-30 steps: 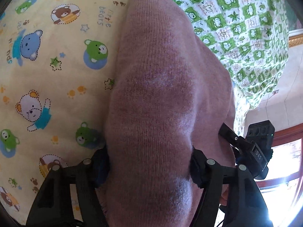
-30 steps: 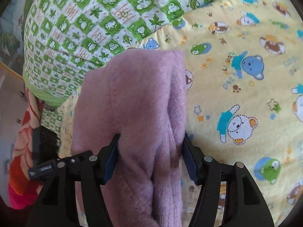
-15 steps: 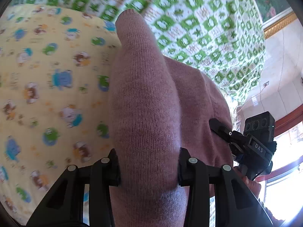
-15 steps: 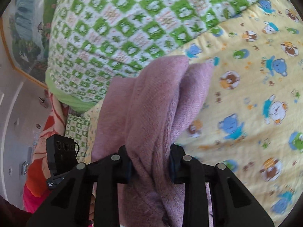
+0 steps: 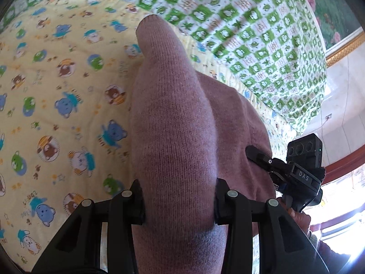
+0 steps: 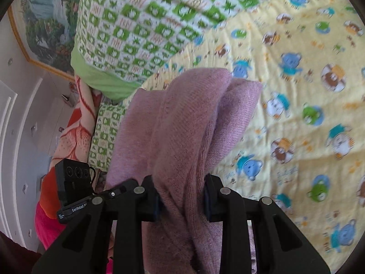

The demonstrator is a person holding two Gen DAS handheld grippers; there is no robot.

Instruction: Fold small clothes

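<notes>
A pink knitted garment [image 5: 173, 123] hangs bunched between both grippers, lifted above the bed. My left gripper [image 5: 179, 202] is shut on one thick fold of it, the cloth bulging forward between the fingers. My right gripper [image 6: 181, 199] is shut on another fold of the same garment [image 6: 189, 123], which drapes forward and to the left. In the left wrist view the right gripper [image 5: 285, 171] shows at the right, against the garment's edge. In the right wrist view the left gripper [image 6: 75, 187] shows at the lower left.
A yellow sheet with cartoon bears [image 5: 57, 105] covers the bed below. A green and white patterned quilt [image 5: 251, 22] lies bunched at the far side. An orange and pink blanket [image 6: 68, 148] lies at the bed's edge, with a wall behind.
Both grippers have closed tighter on the garment and lifted it higher off the sheet. More of the bed and the quilt shows around it now.
</notes>
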